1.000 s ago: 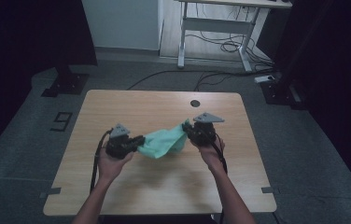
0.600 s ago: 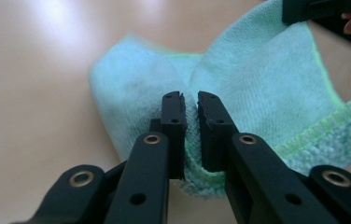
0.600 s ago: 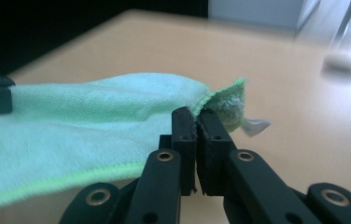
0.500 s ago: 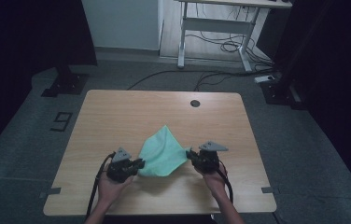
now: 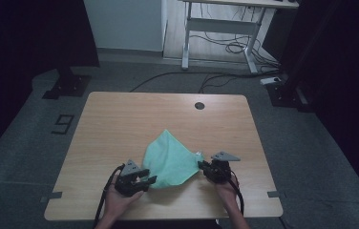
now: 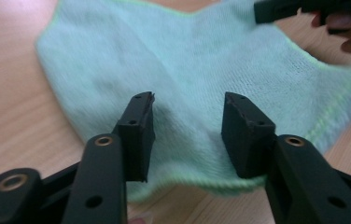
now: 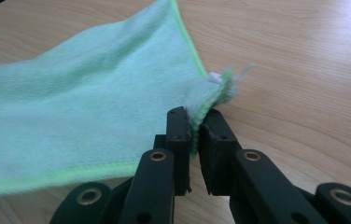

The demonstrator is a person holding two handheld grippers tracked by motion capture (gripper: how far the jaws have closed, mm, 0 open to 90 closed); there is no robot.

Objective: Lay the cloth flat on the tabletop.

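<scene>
The right gripper (image 7: 194, 126) pinches the green cloth's (image 5: 170, 160) near-right corner; the left gripper (image 6: 187, 133) gapes, seemingly empty, over the near-left edge.

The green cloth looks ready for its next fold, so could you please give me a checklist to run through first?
1. Right gripper clamped on the green cloth corner: ok.
2. Left gripper holding the cloth: not ok, jaws open above it.
3. Cloth lying flat on the table: ok in the high view.
4. Cloth within the table edges: ok.
5. Layers under the left jaws: cannot tell.
</scene>
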